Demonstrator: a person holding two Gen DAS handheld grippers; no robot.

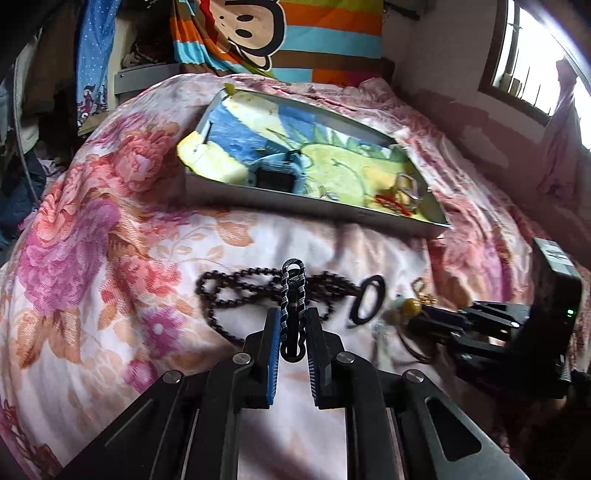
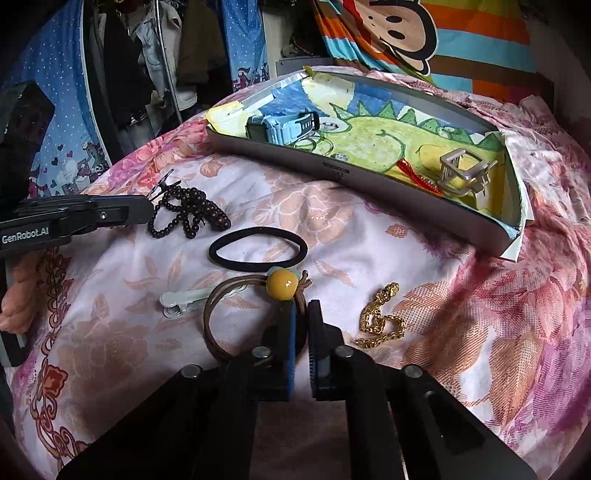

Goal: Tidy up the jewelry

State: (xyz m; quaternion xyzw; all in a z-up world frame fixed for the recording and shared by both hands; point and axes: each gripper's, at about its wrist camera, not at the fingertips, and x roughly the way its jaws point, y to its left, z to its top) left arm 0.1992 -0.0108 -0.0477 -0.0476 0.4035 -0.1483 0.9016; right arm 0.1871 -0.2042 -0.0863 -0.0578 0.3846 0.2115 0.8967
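Note:
My left gripper [image 1: 293, 320] is shut on a black wavy hair clip [image 1: 293, 291], held just above a dark bead necklace [image 1: 236, 286] on the floral bedspread. My right gripper [image 2: 303, 310] is shut on a brown hair tie with a yellow bead [image 2: 282, 283], which lies on the bedspread. A black elastic hair tie [image 2: 258, 246], a pale hair clip [image 2: 181, 300] and a gold chain [image 2: 380, 317] lie close by. The grey tray [image 2: 369, 181] with a dinosaur lining holds a blue watch [image 2: 284, 125], a clear claw clip [image 2: 461, 170] and a red comb [image 2: 417, 175].
A striped monkey-print cushion [image 1: 258, 33] stands behind the tray. Hanging clothes and a blue dotted curtain [image 2: 44, 110] are to the left of the bed. A window [image 1: 535, 55] is at the far right. The left gripper's body [image 2: 74, 218] reaches in beside the beads.

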